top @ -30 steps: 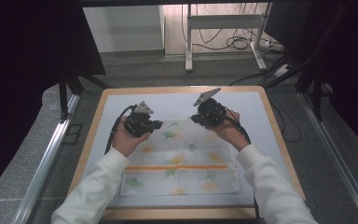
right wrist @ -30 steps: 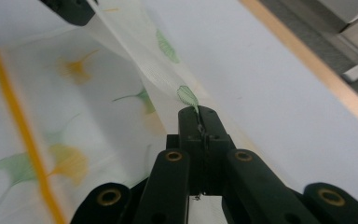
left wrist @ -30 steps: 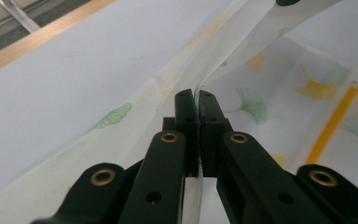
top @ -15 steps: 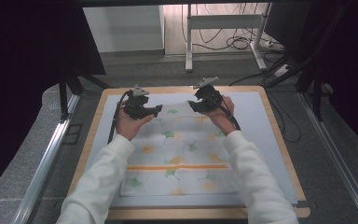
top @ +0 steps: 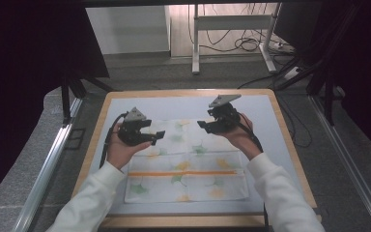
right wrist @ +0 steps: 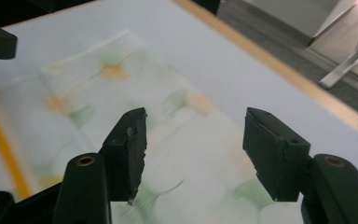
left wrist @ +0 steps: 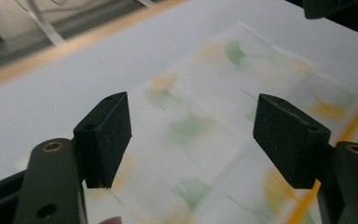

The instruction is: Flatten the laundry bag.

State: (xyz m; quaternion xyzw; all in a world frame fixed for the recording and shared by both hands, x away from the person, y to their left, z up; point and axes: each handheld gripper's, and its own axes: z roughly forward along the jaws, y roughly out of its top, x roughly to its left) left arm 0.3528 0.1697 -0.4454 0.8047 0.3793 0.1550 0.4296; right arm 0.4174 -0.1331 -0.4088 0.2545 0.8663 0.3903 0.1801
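A white cloth (top: 188,169) printed with green and orange leaves and one orange stripe lies flat on the table (top: 270,121). My left gripper (top: 160,136) hovers over the cloth's far left part. Its jaws have just been opening and stand apart, with nothing between the pads and the blurred cloth (left wrist: 191,126) below my left gripper (left wrist: 196,137). My right gripper (top: 201,126) hovers over the far right part. Its jaws have also just been opening and hold nothing, with the cloth (right wrist: 74,107) beneath my right gripper (right wrist: 198,149).
The table is a pale mat in a wooden frame (top: 290,145). Metal rails (top: 43,179) run along both sides of it. Beyond the far edge are desk legs (top: 195,43) and cables (top: 251,43) on the floor. Dark panels stand at left and right.
Both hands reached toward the table's far edge half a second ago and have drawn back toward the person. They now hover over the cloth's far part, tips turned toward each other.
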